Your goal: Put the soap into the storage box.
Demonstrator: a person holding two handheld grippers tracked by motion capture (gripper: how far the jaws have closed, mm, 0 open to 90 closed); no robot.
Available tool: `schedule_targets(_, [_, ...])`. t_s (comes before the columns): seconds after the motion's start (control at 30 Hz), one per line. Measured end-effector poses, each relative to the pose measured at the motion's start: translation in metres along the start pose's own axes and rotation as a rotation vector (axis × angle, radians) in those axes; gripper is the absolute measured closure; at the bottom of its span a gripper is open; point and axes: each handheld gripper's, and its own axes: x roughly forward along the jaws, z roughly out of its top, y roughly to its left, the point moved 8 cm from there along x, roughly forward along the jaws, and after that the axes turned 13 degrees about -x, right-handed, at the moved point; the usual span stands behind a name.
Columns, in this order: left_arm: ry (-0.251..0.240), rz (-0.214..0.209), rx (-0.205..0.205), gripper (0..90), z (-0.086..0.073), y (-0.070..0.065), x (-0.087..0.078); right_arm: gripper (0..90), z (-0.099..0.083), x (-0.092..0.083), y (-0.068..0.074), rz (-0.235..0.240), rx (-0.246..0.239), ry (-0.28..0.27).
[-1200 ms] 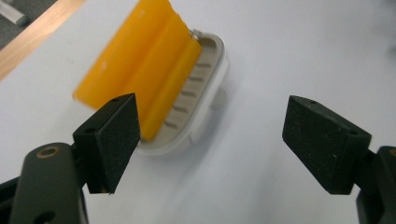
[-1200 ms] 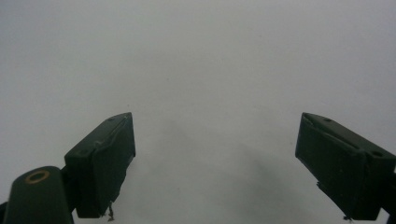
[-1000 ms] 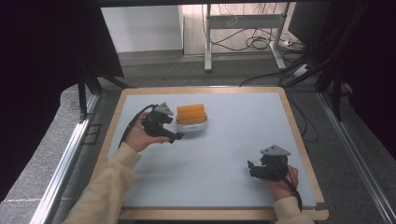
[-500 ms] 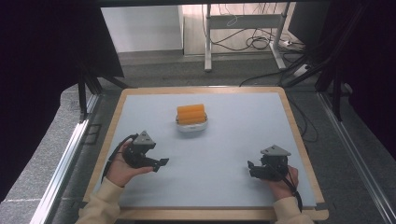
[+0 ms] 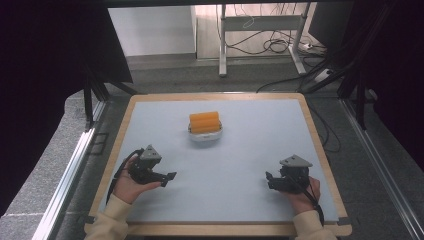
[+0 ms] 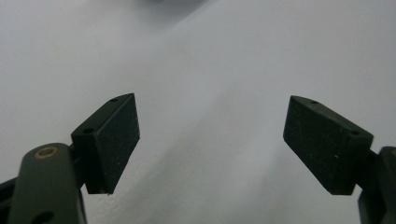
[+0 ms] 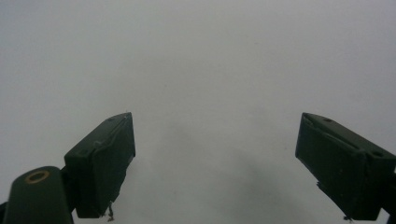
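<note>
So the setup is a dim room with a grey carpeted floor (image 5: 60,165), black curtains down both sides, and a metal desk frame (image 5: 260,40) with a tangle of cables (image 5: 272,45) on the floor at the back. In the middle sits a big table (image 5: 230,229) with a light wooden rim and a pale blue-grey mat covering the whole top. The person's sleeves in a cream colour come in from the bottom edge, one on each side. The left gripper (image 5: 167,176) is held low over the near-left part of the mat, pointing toward the middle, and in the left gripper view its jaws (image 6: 210,140) are spread wide apart with nothing but bare mat between them. The right gripper (image 5: 269,179) is at the near-right, well apart from the other one, pointing left, and its own view shows the same deal: jaws (image 7: 215,168) wide open, empty, plain mat beyond. Smallest thing on the table is a little white bowl (image 5: 206,137) up past the centre, with an orange ridged block (image 5: 204,121) sitting on top of it, well apart from both grippers. Can't really tell what the orange thing is.
</note>
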Motion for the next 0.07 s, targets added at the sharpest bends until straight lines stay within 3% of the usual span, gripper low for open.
schedule_targets(0.07, [-0.006, -0.003, -0.001, 18.6, 0.001, -0.0004, -0.0009, 12.2, 0.0006, -0.0012, -0.0008, 0.0, 0.005, -0.006])
